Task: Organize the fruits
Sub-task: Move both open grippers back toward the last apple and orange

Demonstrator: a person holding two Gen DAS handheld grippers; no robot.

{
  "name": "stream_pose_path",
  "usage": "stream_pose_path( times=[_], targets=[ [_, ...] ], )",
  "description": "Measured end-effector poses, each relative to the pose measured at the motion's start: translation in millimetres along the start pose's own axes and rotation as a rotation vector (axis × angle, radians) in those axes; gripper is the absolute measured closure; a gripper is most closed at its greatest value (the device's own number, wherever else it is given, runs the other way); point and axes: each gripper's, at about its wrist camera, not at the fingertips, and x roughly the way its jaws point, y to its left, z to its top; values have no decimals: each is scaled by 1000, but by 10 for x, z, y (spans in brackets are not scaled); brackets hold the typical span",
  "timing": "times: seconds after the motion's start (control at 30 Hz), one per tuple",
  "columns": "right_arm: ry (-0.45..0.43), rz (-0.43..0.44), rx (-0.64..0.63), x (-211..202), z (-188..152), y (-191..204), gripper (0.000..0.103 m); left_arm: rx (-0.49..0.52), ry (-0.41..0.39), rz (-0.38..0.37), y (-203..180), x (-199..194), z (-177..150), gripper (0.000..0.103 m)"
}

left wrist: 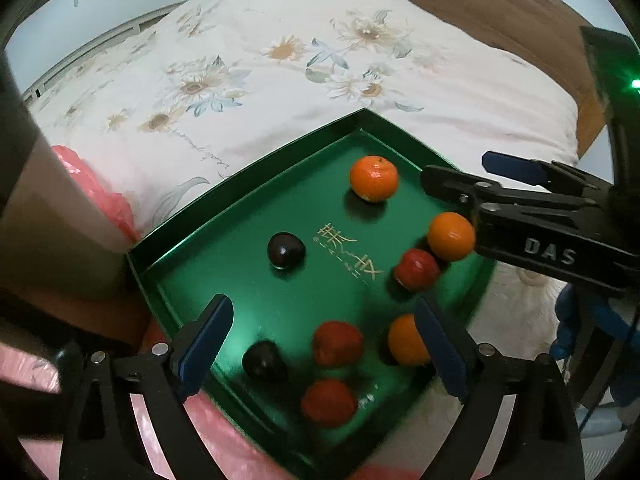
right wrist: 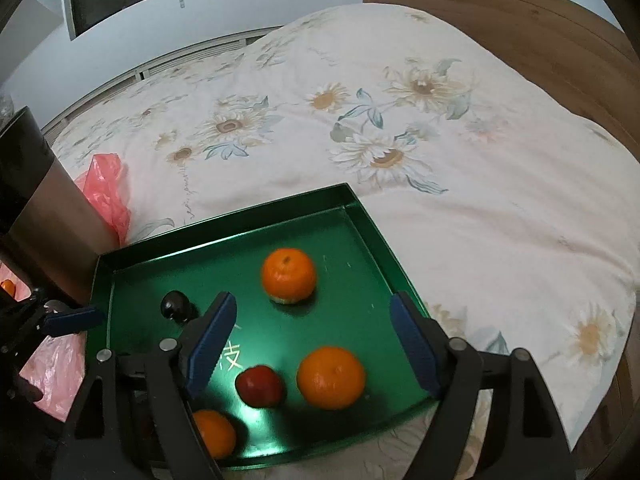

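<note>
Fruits lie loose in a shallow green tray [left wrist: 224, 200] that rests on a bed covered by a cream sunflower-print quilt [left wrist: 280, 80]. In the left wrist view the tray fills the lower middle of the frame. A mandarin [left wrist: 374, 178] sits near its upper corner, a second mandarin [left wrist: 450, 236] lies at the right edge touching a red fruit [left wrist: 416, 270] just below it, and a third mandarin [left wrist: 406, 340] sits lower right. Two more red fruits [left wrist: 338, 344] [left wrist: 328, 402] lie at lower centre, one below the other. A dark round fruit [left wrist: 286, 250] sits alone left of the gold lettering on the tray floor, and another dark fruit [left wrist: 264, 360] lies at lower left.

The left tool [left wrist: 324, 344] hovers over the lower group with its jaws spread wide and nothing between the pads. The right tool [right wrist: 312, 344] hangs in the right wrist view above the tray's lower half, jaws fully apart, gripping nothing; below it lie a red fruit [right wrist: 260, 386] and a large mandarin [right wrist: 331, 377]. In the left view it enters from the right edge, beside the second mandarin.

A pink plastic bag [left wrist: 100, 192] lies on the quilt at the left, beside a grey-brown upright surface [left wrist: 48, 220]. A wooden headboard [right wrist: 520, 28] crosses the upper right.
</note>
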Motion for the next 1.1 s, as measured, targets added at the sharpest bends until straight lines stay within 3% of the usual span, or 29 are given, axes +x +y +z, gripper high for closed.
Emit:
stream_pose_path(
  times=[0.27, 0.37, 0.53, 0.87, 1.1],
  targets=[
    [-10, -13, -4, -259, -140, 178, 0, 19, -52, -17, -7, -420, -200, 13],
    [-15, -19, 0, -330, -192, 257, 0, 32, -62, -17, 12, -549, -297, 4],
    [-9, -25, 14, -444, -292, 393, 0, 46, -86, -17, 67, -754, -482, 2],
    [0, -26, -24, -654, -464, 786, 0, -29, -116, 21, 423, -1146, -879, 2],
    [36, -2, -55, -769, -612, 1127, 0, -66, -127, 99, 767, -1425, -1167, 2]
  ],
)
